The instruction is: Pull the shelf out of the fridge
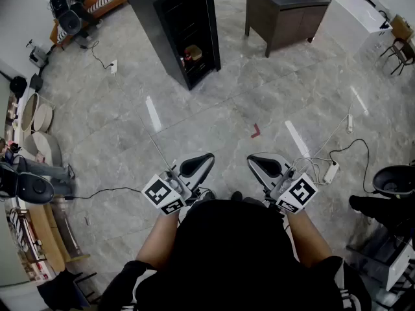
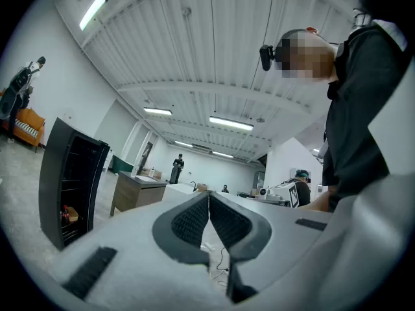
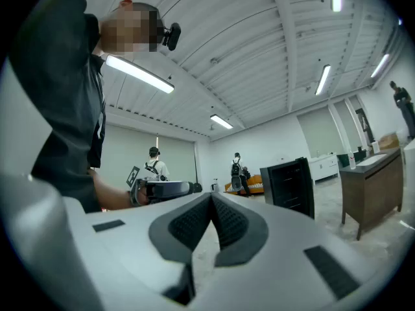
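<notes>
Head view: we are counting two hand-held grippers, the left hand-held gripper (image 1: 206, 159) and the right hand-held gripper (image 1: 254, 160). Both are sitting level, side by side over the floor. One black fridge (image 1: 175, 24) is standing well apart, ahead of both. One dark counter (image 1: 285, 15) is standing right of the fridge. The shelf is too small to tell here.

Left gripper view: we are seeing the jaws pressing together with nothing between them. The fridge is showing at far left, with its shelves (image 2: 81, 173) lying inside as dark slats.

Right gripper view: the jaws are meeting too, empty. The fridge is showing right of the tips. Two people are standing far behind, not showing in the head view.
</notes>
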### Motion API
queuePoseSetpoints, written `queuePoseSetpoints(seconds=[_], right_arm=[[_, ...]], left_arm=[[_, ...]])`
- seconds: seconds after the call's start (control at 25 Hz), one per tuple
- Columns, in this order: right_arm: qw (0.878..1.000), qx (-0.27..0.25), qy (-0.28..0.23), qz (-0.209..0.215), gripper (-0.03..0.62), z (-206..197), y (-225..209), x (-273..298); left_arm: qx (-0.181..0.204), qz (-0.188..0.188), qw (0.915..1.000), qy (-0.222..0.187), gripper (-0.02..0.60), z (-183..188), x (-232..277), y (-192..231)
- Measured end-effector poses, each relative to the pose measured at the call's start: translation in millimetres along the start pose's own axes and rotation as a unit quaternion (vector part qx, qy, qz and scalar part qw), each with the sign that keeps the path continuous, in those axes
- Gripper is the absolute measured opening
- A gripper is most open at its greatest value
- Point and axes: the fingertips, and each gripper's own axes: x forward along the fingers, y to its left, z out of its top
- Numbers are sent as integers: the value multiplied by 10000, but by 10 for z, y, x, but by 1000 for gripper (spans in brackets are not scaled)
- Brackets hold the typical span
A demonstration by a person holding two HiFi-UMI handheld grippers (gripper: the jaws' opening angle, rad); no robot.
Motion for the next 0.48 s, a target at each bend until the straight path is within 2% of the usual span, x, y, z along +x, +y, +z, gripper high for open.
queuePoseSetpoints(seconds=[0.48], right_arm=[[9999, -65, -16, -79, 25, -7, -58, -146]], left_arm=[[175, -102, 9997, 99, 23, -98, 110, -108]])
